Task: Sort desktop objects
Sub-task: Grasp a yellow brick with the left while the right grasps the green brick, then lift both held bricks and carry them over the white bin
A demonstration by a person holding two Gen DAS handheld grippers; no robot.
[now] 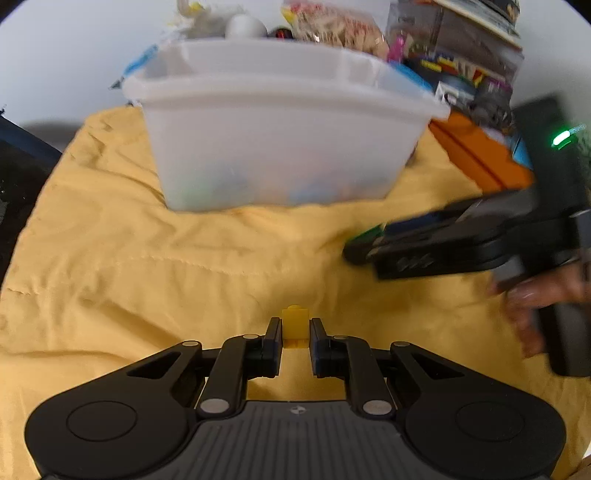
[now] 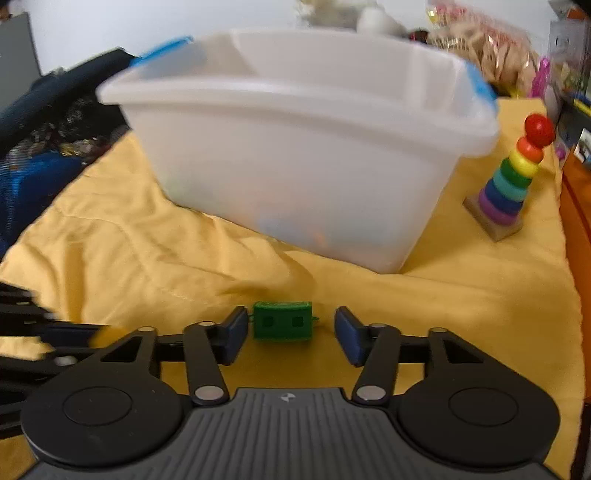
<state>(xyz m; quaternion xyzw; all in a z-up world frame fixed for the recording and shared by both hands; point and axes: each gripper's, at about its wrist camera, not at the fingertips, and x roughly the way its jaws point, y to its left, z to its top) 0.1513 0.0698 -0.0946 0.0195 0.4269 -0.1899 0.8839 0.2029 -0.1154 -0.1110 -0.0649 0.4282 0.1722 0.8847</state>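
My left gripper [image 1: 295,328] is shut on a small yellow brick [image 1: 294,325], held just above the yellow cloth [image 1: 129,258]. My right gripper [image 2: 291,325] is open, its fingers on either side of a green brick [image 2: 282,320] that lies on the cloth; the left pad [image 2: 236,330] is close to it, the right pad [image 2: 349,336] stands apart. A translucent white bin [image 1: 273,140] with coloured pieces at its bottom stands ahead of both grippers, also in the right wrist view [image 2: 295,155]. The right gripper [image 1: 364,245] shows blurred at the right of the left wrist view.
A rainbow ring-stacking toy [image 2: 511,177] stands right of the bin. An orange box [image 1: 480,155] lies at the far right. Bags of toys [image 1: 332,22] and boxes sit behind the bin. Dark blue fabric [image 2: 37,147] lies at the cloth's left edge.
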